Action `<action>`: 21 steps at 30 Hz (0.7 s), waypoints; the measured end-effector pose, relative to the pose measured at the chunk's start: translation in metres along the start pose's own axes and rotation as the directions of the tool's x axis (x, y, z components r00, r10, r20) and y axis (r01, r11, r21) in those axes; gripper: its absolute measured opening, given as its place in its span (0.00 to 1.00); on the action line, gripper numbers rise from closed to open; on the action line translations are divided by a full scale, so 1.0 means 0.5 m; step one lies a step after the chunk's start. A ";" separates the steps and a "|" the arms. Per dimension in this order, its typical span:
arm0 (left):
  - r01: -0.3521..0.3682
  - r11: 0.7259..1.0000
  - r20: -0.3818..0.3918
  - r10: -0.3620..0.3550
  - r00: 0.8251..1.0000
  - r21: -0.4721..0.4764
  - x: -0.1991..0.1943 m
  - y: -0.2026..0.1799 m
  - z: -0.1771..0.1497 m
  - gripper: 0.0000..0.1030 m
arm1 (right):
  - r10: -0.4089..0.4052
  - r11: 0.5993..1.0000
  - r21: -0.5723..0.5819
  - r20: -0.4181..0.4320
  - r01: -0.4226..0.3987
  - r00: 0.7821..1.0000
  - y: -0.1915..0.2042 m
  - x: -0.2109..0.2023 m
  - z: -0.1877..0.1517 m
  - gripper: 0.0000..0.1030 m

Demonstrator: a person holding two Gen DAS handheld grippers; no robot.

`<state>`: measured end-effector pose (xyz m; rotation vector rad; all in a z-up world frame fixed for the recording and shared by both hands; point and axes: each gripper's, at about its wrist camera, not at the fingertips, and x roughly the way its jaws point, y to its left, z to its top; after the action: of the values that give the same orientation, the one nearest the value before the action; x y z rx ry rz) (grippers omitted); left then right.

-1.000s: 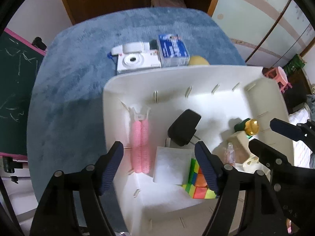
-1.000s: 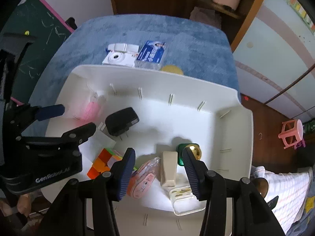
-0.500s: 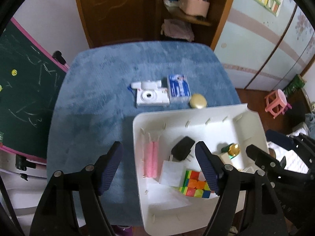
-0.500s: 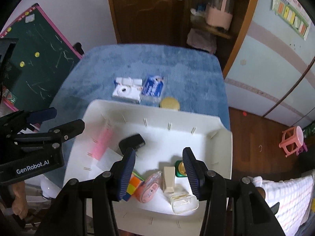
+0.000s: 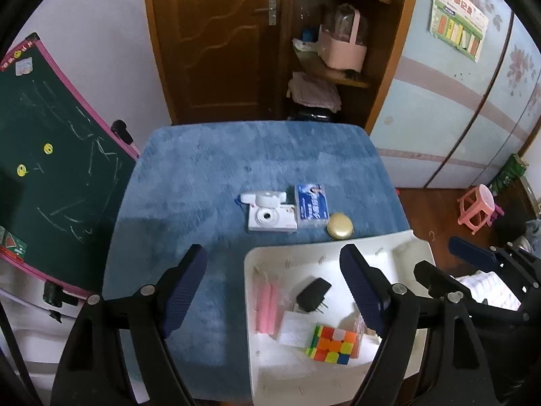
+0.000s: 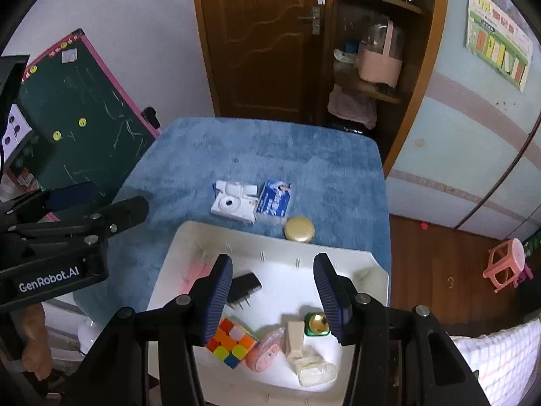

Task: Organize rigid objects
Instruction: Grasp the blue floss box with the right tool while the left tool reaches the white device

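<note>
A white tray (image 5: 267, 368) (image 6: 358, 267) sits at the near right of a blue table (image 5: 209, 176). In it lie pink candles (image 5: 266, 304), a black charger (image 5: 312, 293) (image 6: 244, 287), a colour cube (image 5: 331, 343) (image 6: 230, 343), a pink tape dispenser (image 6: 265, 353) and a green gold-capped bottle (image 6: 316, 325). A white toy camera (image 5: 268, 215) (image 6: 233, 203), a blue pack (image 5: 311, 204) (image 6: 274, 202) and a gold compact (image 5: 339, 229) (image 6: 299, 229) lie on the table beyond it. My left gripper (image 5: 274, 291) and right gripper (image 6: 274, 296) are open, empty and high above.
A green chalkboard (image 5: 50, 169) leans at the table's left. A wooden door (image 5: 216, 34) and corner shelf with a pink basket (image 5: 341, 50) stand behind. A pink stool (image 5: 478, 208) is on the floor to the right.
Both grippers have risen well away from the tray, so the tray looks much smaller and the whole table and room show. Both stay open and empty.
</note>
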<state>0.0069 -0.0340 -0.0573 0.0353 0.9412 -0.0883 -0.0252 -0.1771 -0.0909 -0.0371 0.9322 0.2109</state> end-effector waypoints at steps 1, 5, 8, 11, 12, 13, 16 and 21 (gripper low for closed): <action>-0.001 1.000 0.004 0.001 1.000 -0.001 -0.002 0.002 0.004 0.81 | 0.000 1.000 -0.002 0.005 0.000 1.000 0.000 -0.001 0.005 0.49; -0.018 1.000 0.011 0.018 1.000 -0.004 -0.001 0.008 0.020 0.81 | -0.006 1.000 -0.012 0.028 0.006 1.000 0.002 -0.005 0.026 0.49; -0.030 1.000 0.010 0.030 1.000 0.000 0.004 0.013 0.031 0.81 | -0.015 1.000 -0.020 0.040 0.016 0.999 0.004 0.000 0.043 0.50; -0.037 0.999 0.011 0.037 0.999 0.002 0.010 0.021 0.041 0.81 | -0.024 0.999 -0.024 0.050 0.025 0.998 0.006 0.002 0.053 0.56; -0.039 0.999 0.011 0.039 0.999 0.002 0.012 0.023 0.046 0.81 | -0.027 0.999 -0.022 0.054 0.028 0.998 0.005 0.005 0.058 0.57; -0.041 0.999 0.011 0.041 0.999 0.002 0.015 0.026 0.050 0.81 | -0.028 0.999 -0.021 0.055 0.029 0.998 0.005 0.007 0.062 0.58; -0.045 0.999 0.005 0.044 0.999 0.004 0.026 0.035 0.062 0.81 | -0.036 0.999 -0.017 0.052 0.037 0.998 0.003 0.018 0.074 0.58; -0.055 0.998 -0.008 0.056 0.998 0.025 0.051 0.047 0.080 0.81 | -0.032 0.999 0.002 0.028 0.032 0.999 0.001 0.044 0.092 0.58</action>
<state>0.0562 -0.0150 -0.0545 0.0851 0.9474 -0.0486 0.0238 -0.1676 -0.0809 -0.0472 0.9031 0.1803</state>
